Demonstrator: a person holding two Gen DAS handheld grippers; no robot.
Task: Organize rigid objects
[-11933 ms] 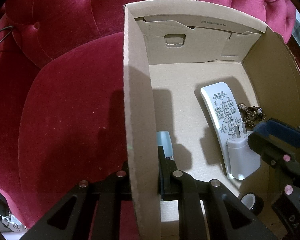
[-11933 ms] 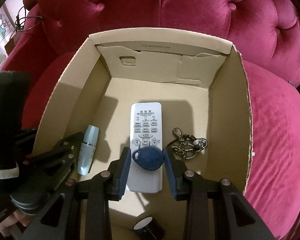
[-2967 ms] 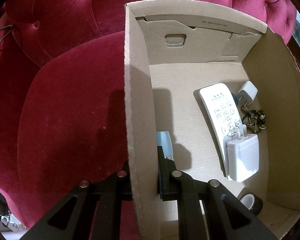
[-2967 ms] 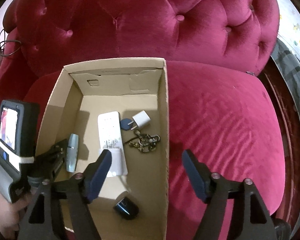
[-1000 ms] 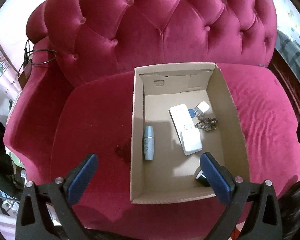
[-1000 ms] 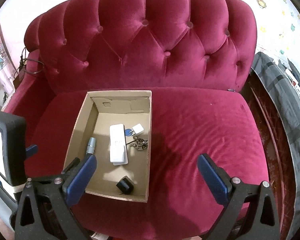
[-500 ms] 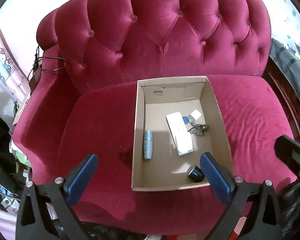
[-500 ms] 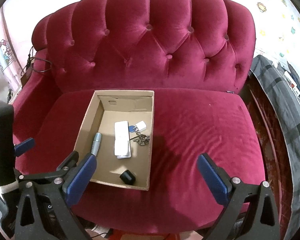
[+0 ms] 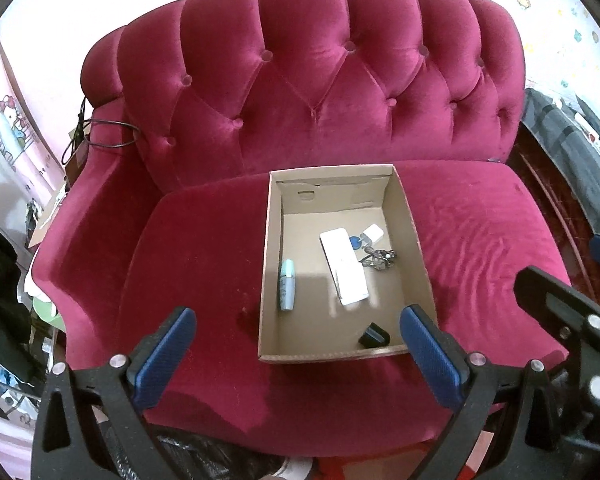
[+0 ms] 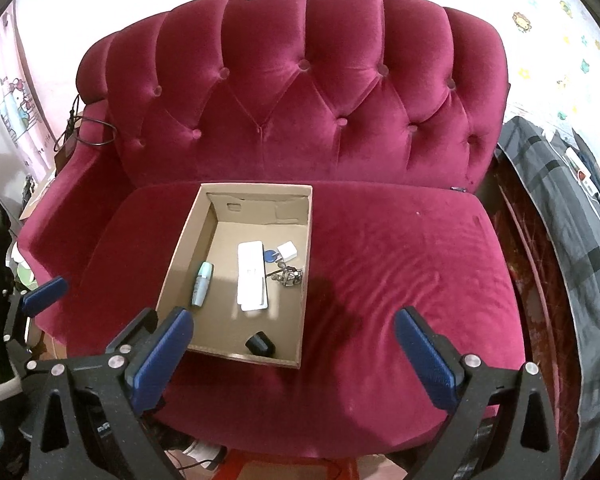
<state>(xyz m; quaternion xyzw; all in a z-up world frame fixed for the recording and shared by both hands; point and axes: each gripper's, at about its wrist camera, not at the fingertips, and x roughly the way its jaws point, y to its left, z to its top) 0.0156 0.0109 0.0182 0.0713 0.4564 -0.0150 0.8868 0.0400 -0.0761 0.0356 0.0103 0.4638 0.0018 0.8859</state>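
Observation:
An open cardboard box (image 9: 269,260) (image 10: 180,256) sits on the seat of a crimson tufted sofa (image 9: 312,92). In it lie a white remote (image 9: 338,250) (image 10: 251,268) with a white charger block (image 9: 353,290) on its near end, a small white plug (image 9: 373,233) (image 10: 287,251), a blue key fob (image 9: 354,243) (image 10: 270,256), a bunch of keys (image 9: 377,259) (image 10: 288,275), a pale blue tube (image 9: 287,290) (image 10: 202,284) and a black roll (image 9: 374,335) (image 10: 260,344). My left gripper (image 9: 298,350) and right gripper (image 10: 292,350) hang open and empty, well back from the sofa's front edge.
A black cable (image 9: 108,134) loops over the sofa's left arm. A grey plaid cloth (image 10: 572,248) lies to the right of the sofa. Clutter (image 9: 16,292) sits on the floor at the left. The seat right of the box is bare velvet.
Both grippers have pulled back and up from the sofa, so the box looks smaller. Earlier the left let go of the box wall and the right released the blue fob.

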